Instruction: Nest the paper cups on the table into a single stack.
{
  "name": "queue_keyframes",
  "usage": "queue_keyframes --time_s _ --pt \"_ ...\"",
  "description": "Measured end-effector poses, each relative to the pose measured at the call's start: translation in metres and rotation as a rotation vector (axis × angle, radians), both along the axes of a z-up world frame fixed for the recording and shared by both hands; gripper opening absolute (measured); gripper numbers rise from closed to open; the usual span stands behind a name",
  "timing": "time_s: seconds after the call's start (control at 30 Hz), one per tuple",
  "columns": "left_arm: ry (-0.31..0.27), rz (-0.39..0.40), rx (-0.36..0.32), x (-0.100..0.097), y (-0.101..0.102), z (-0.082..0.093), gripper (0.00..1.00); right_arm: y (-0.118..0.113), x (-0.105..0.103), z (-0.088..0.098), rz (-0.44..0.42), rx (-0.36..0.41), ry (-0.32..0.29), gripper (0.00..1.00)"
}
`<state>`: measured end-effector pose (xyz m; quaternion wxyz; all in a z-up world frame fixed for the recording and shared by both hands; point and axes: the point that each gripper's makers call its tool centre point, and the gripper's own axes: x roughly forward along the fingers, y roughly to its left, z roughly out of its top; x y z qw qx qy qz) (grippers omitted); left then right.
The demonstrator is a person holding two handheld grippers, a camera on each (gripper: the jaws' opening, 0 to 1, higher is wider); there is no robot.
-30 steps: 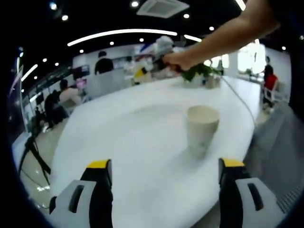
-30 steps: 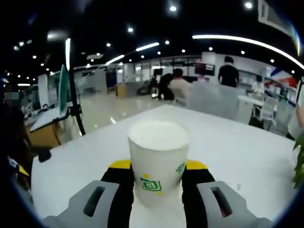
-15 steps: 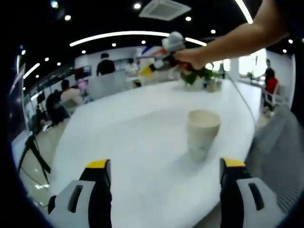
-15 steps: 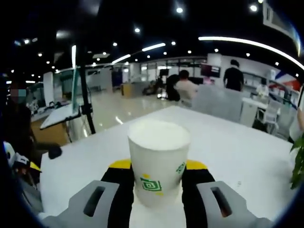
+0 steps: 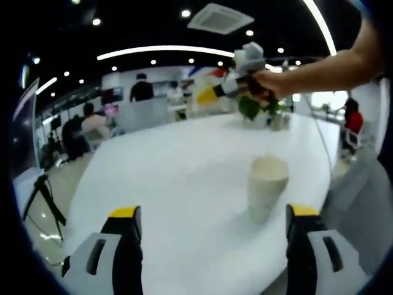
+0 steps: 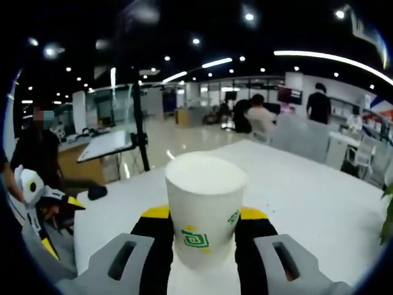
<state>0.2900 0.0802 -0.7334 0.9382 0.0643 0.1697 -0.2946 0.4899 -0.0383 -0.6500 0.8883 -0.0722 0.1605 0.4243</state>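
Tabletop (image 5: 184, 178), white and broad, carries one plain paper cup (image 5: 267, 187) standing upright ahead of the left claw (image 5: 212, 236), nearer its right jaw; that claw's jaws stand wide apart, gripping nothing. In the right gripper view, the right claw (image 6: 202, 230) is clamped on a second paper cup with a green logo (image 6: 204, 212), held upright above the tabletop. A potted plant (image 5: 258, 110) sits at the far end.

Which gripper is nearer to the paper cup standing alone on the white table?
Left. The left gripper hangs open just short of the standing cup on the table. The right gripper, gripping another cup, is raised beyond it.
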Motion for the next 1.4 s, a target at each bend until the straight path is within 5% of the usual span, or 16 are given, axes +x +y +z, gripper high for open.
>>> queue_keyframes --time_s 0.4,0.47,0.63,0.97,1.2,1.4 --pt "-0.139 -0.109 -0.185 0.041 -0.042 0.110 0.90 0.002 -0.066 0.015 0.103 0.042 0.013 0.36" --pt "-0.118 -0.134 -0.224 0.046 -0.049 0.124 0.87 0.002 -0.075 0.017 0.125 0.041 0.009 0.36" --pt "-0.148 -0.193 -0.206 0.055 -0.069 0.150 0.82 0.007 -0.112 0.021 0.207 0.025 0.027 0.36" --pt "-0.125 -0.362 -0.173 0.046 -0.118 0.159 0.59 0.013 -0.148 0.019 0.273 -0.016 0.042 0.36" --pt "-0.057 -0.418 -0.160 0.038 -0.132 0.151 0.41 0.018 -0.167 0.018 0.316 -0.054 0.007 0.36" --pt "-0.046 -0.435 -0.158 0.035 -0.135 0.149 0.38 0.020 -0.171 0.020 0.332 -0.083 -0.034 0.37"
